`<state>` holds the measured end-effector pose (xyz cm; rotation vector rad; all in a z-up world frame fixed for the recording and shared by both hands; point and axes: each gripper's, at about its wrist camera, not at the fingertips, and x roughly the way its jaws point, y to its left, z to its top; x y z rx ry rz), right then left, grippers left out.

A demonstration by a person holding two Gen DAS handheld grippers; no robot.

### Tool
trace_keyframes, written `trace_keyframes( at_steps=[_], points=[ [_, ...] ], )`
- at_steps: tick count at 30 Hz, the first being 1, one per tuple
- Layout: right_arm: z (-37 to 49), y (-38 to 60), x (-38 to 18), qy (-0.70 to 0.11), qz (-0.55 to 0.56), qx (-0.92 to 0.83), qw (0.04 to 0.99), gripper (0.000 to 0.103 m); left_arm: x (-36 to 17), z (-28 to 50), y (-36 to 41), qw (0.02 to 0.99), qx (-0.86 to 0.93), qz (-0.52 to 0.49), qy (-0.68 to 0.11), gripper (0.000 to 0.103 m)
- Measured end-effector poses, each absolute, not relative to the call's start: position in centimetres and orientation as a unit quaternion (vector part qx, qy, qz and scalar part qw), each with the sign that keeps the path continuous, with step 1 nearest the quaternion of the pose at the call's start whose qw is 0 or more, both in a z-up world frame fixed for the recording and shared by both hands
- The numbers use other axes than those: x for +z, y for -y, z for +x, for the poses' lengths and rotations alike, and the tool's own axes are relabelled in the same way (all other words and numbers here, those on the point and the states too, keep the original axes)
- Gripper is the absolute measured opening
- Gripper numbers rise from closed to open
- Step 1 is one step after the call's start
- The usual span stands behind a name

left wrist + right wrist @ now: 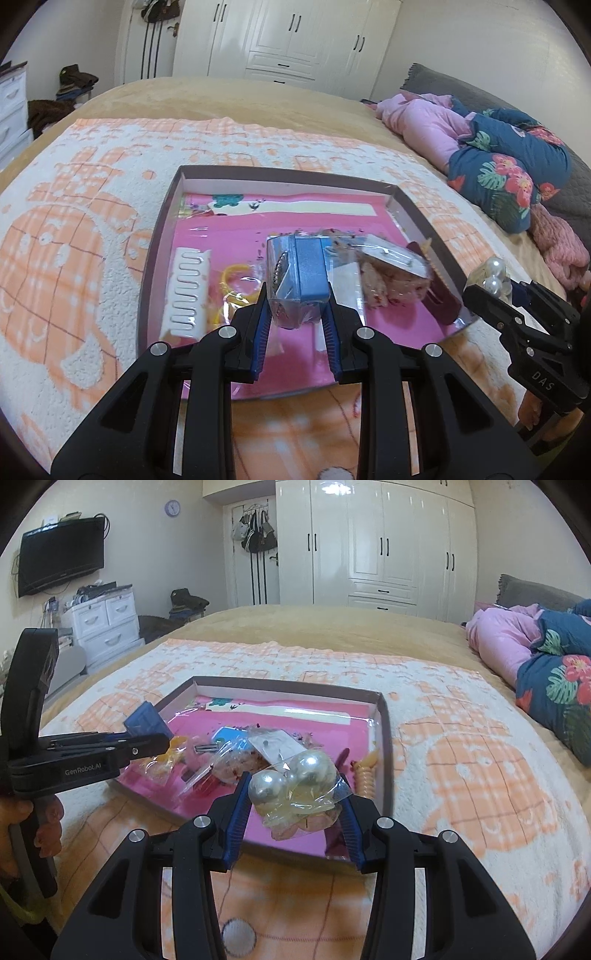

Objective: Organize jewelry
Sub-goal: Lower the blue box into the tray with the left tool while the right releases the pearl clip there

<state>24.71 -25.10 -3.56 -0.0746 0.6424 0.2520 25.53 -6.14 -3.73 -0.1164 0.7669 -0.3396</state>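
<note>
A shallow box (162, 221) with a pink floor lies on the bed and holds several packets of jewelry. My left gripper (295, 295) is shut on a small clear packet with a blue card (308, 273), held above the box's near half. My right gripper (295, 797) is shut on a clear bag of large pearl beads (291, 779), above the box's near right corner (384, 797). In the left wrist view the right gripper (491, 288) shows at the right edge with the pearls. The right wrist view shows the left gripper (147, 746) from the side, carrying the blue card (146, 722).
In the box lie a white hair clip card (186, 291), yellow hair ties (232, 288), a pink fuzzy packet (388, 284) and a spiral tie (365, 771). An orange-and-white blanket (461, 757) covers the bed. Pink and floral bedding (498, 158) is piled at right.
</note>
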Motion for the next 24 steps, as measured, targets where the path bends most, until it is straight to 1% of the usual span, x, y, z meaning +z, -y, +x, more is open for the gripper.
trace_keyframes(
  at_steps=[15,24],
  points=[
    [27.9,20.6,-6.0,-0.347,-0.062,0.158,0.922,0.043,-4.9,27.4,4.9,0.910,-0.153,-0.061,-0.381,0.019],
    [28.6,20.4,-6.9,-0.364,-0.053,0.163,0.915,0.043,-5.4,27.7,5.1,0.907,-0.155,-0.058,-0.387,0.019]
  ],
)
